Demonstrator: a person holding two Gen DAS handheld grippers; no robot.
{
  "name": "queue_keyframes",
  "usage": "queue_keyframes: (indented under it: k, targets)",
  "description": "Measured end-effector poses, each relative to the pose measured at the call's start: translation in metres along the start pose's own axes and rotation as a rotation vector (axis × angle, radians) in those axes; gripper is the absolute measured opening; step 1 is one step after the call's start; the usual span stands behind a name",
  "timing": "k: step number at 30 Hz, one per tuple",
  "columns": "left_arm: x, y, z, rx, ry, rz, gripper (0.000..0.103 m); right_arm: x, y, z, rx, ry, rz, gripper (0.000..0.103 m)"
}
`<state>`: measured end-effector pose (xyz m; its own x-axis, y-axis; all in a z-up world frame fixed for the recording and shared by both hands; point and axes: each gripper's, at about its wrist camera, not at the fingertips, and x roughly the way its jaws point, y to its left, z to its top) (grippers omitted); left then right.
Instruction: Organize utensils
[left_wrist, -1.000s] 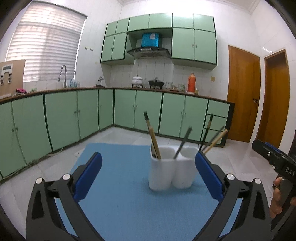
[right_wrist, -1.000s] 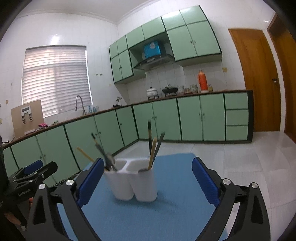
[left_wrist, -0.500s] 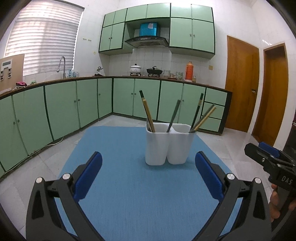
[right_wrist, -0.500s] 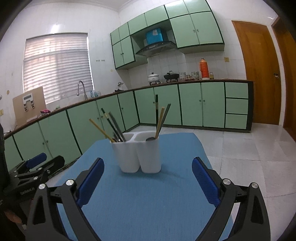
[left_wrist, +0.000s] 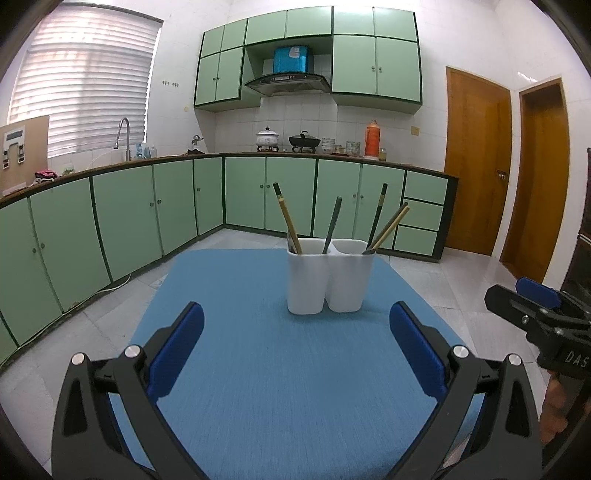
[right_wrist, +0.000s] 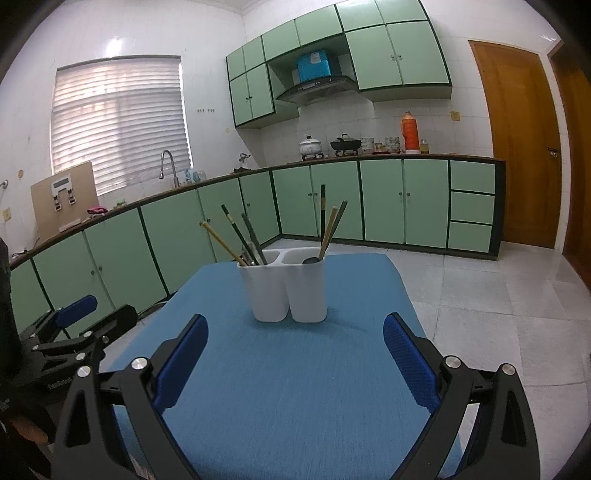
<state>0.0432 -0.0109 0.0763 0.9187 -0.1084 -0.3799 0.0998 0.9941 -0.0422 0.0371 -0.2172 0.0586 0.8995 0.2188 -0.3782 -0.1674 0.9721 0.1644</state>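
- Near the middle of the left wrist view, a white holder (left_wrist: 328, 280) with two cups stands on a blue mat (left_wrist: 258, 369).
- Sticks poke up out of both cups. A tan chopstick (left_wrist: 287, 219) and a dark handle (left_wrist: 332, 225) lean in the cup on the left of the frame. More chopsticks (left_wrist: 388, 229) lean in the cup on the right.
- At the bottom of that view, the left gripper (left_wrist: 295, 347) has its blue tongs wide apart. Nothing is between them.
- At the right edge, the right gripper (left_wrist: 535, 314) shows a little, with a hand (left_wrist: 554, 406) under it.
- Near the middle of the right wrist view, the same holder (right_wrist: 284, 288) stands on the mat (right_wrist: 295, 387). Here the cup on the left of the frame is the fuller one.
- At the bottom, the right gripper (right_wrist: 295, 347) also has its tongs wide apart and holds nothing.
- At the lower left, the left gripper (right_wrist: 74, 332) sits off to the side of the mat.
- I see no loose utensils on the mat, so the sorting looks almost done or done.
- What could go wrong: the holder is tall and the sticks lean out. If a gripper bumps a stick or pulls one sideways, the holder could tip and spill. Thin sticks could also slip from the tongs.
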Motion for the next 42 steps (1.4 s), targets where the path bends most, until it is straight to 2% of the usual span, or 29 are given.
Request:
queue_keyframes:
  k: [12,42]
  targets:
    - [-0.009,0.001,-0.004,-0.015,0.052,0.005,0.098,0.001,0.004,-0.003,0.001,0.067,-0.014,0.094]
    - [-0.004,0.002,-0.005,-0.023,0.087,0.015,0.098,0.009,0.008,-0.004,-0.021,0.107,-0.031,0.094]
